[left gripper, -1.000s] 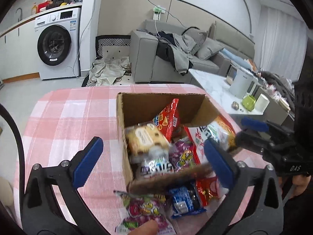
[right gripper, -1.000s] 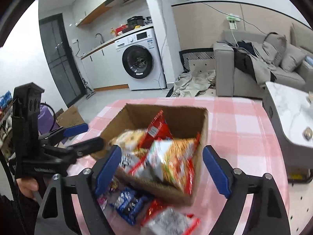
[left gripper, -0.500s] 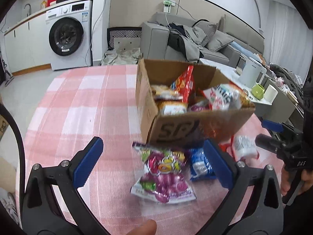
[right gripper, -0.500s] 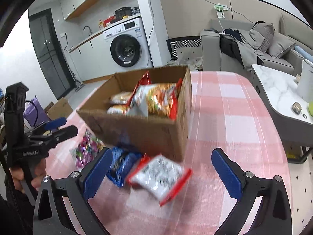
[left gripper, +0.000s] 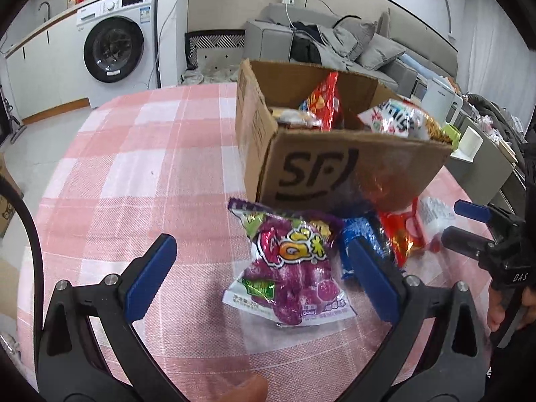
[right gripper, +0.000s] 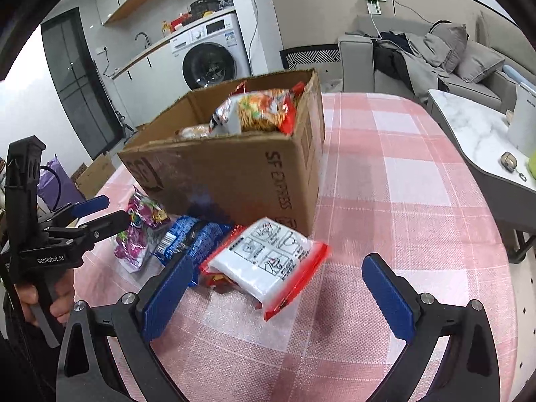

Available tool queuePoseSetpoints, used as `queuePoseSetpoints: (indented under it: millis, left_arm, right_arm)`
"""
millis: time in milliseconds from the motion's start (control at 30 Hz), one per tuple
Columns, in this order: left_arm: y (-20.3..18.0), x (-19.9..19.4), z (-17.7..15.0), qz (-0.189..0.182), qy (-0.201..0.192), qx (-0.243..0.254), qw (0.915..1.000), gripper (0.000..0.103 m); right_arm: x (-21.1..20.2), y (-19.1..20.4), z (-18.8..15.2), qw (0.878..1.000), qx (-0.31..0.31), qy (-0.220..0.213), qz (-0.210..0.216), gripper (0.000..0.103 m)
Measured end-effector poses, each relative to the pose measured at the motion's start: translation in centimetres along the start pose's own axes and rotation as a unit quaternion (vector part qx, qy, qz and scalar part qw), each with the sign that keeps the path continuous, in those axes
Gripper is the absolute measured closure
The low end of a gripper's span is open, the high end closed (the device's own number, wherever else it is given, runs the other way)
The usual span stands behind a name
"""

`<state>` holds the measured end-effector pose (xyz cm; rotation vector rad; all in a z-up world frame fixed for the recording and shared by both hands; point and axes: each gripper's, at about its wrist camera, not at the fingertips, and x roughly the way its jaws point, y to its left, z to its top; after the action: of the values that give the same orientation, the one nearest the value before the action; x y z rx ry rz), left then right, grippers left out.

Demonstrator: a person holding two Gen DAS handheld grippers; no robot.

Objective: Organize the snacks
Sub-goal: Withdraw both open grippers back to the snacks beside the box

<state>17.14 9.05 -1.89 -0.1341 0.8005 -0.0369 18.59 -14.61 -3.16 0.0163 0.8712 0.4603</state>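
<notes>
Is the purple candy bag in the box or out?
Out. The purple candy bag lies flat on the tablecloth in front of the cardboard box.

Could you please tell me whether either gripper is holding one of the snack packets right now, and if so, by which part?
Nothing is held. The left gripper stands open around the purple packet, and the right gripper is open too.

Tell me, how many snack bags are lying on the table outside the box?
3: a purple candy bag nearest the left gripper, a blue packet in the middle, a red-and-white packet by the box corner. More may hide behind the box.
</notes>
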Motion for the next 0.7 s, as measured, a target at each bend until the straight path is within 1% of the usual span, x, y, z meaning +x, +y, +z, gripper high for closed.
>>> queuePoseSetpoints:
  millis: [100, 233, 500, 633, 700]
  left_arm:
    - [-0.1, 0.7, -0.3, -0.004, 0.009, -0.003, 0.9999, 0.001]
    - [-0.1, 1.7, -0.6, -0.009, 0.018, -0.003, 0.9998, 0.001]
    - [0.4, 3.0, -0.9, -0.013, 0.029, -0.013, 0.9994, 0.001]
    - [1.0, 3.7, -1.0, -0.017, 0.036, -0.022, 0.9989, 0.001]
    - [1.2, 3.9, -1.0, -0.018, 0.039, -0.023, 0.9988, 0.001]
  right_arm:
    - [1.0, 0.1, -0.2, 1.0, 0.005, 0.019, 0.002, 0.0]
    - [1.9, 0.6, -0.4, 1.0, 0.006, 0.029, 0.004, 0.0]
    - [2.8, 2.5, 0.0, 0.999, -0.039, 0.014, -0.032, 0.002]
    - [3.1, 3.0, -0.2, 0.998, -0.05, 0.015, -0.031, 0.003]
    - [3.2, 3.1, -0.2, 0.998, -0.049, 0.016, -0.032, 0.007]
